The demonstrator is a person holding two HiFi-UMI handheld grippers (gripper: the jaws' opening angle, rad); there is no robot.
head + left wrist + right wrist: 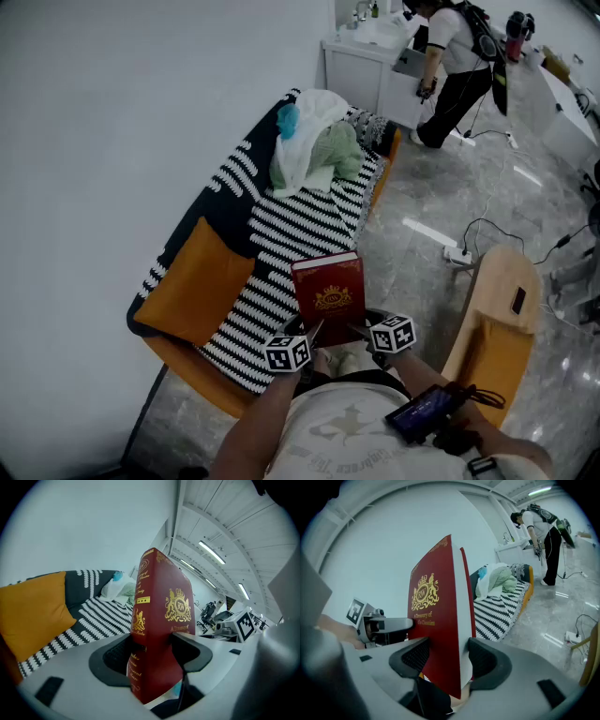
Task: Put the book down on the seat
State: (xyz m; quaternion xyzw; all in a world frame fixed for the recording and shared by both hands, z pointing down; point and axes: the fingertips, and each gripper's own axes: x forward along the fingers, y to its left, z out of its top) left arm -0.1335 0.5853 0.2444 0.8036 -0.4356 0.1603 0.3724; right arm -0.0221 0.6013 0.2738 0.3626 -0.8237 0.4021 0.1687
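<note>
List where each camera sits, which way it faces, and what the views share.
Head view: on the wearer's head, facing steeply down at the red book over the striped seat; the wearer's arms, left gripper and right gripper show.
Left gripper view: on the left gripper, facing along its jaws, clamped on the book, toward the orange cushion; the right gripper shows at right.
Right gripper view: on the right gripper, jaws clamped on the book, facing a bending person; the left gripper shows at left.
Shared: all three show book and seat.

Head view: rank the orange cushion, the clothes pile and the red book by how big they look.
1. orange cushion and clothes pile, too alike to split.
2. red book, clearly smallest, though nearest the camera.
</note>
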